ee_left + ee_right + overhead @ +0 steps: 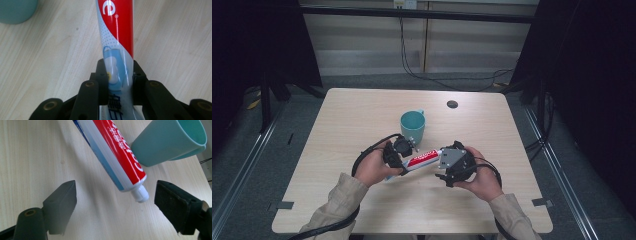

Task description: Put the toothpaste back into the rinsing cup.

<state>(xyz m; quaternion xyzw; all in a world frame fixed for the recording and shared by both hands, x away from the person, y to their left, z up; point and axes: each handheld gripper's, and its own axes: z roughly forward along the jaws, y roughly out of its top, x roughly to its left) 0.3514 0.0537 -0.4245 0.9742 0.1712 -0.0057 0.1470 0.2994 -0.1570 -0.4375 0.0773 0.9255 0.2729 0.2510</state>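
**One grip made, cap untouched**

At centre frame, the left gripper (pixel 398 156) is clamped on the toothpaste tube (pixel 422 159). The right gripper (pixel 117 202) stands apart around the white cap (pixel 140 194). Below the teal mug (pixel 413 126), uncapping likely remains.

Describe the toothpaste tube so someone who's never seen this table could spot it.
On the pale wooden table, just in front of the teal plastic mug, a red-and-white toothpaste tube is held in the left claw. It is the one long, flat, printed thing, with a white nozzle.
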